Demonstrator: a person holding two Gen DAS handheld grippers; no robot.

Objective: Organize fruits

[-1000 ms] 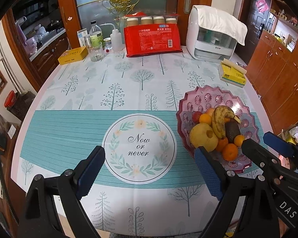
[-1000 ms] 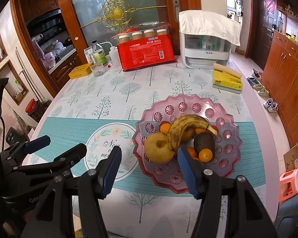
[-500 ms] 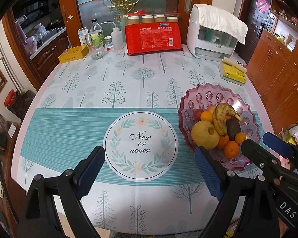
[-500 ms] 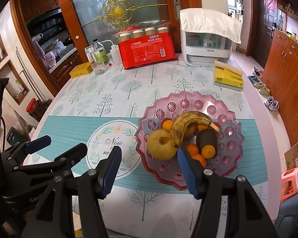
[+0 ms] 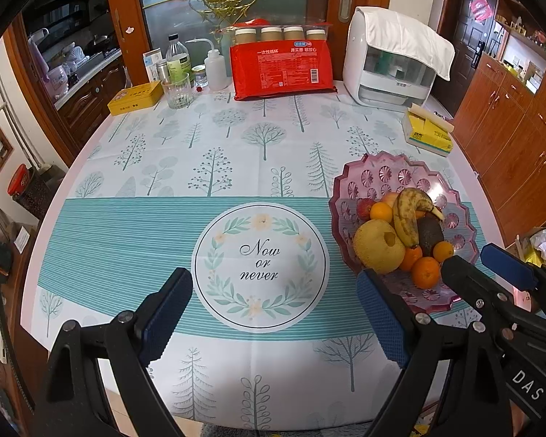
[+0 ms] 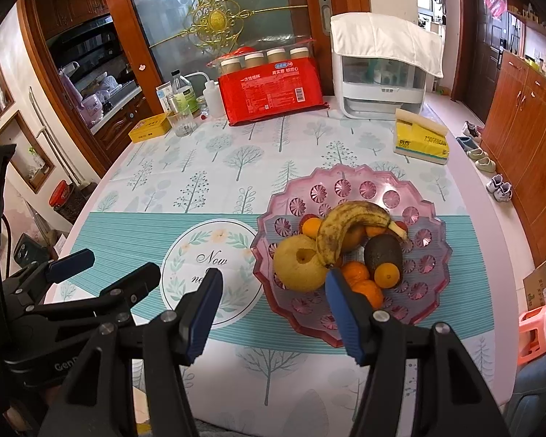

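A pink glass fruit bowl (image 5: 382,171) (image 6: 345,178) stands on the right side of the table. It holds a spotted banana (image 5: 406,215) (image 6: 349,218), a yellow pear (image 5: 376,245) (image 6: 298,262), a dark avocado (image 5: 429,231) (image 6: 382,251), several oranges (image 5: 424,273) (image 6: 387,275) and a red fruit at the back. My left gripper (image 5: 271,278) (image 6: 116,262) hangs open over the round "Now or never" print, left of the bowl. My right gripper (image 6: 273,278) (image 5: 480,262) is open above the bowl's near rim, holding nothing.
A tree-patterned tablecloth (image 5: 214,153) covers the table. Along the far edge stand a red packet with jars (image 5: 282,69), a white appliance under a cloth (image 5: 393,62), a yellow tissue pack (image 5: 427,133), bottles and a glass (image 5: 178,91), and a yellow tin (image 5: 134,96).
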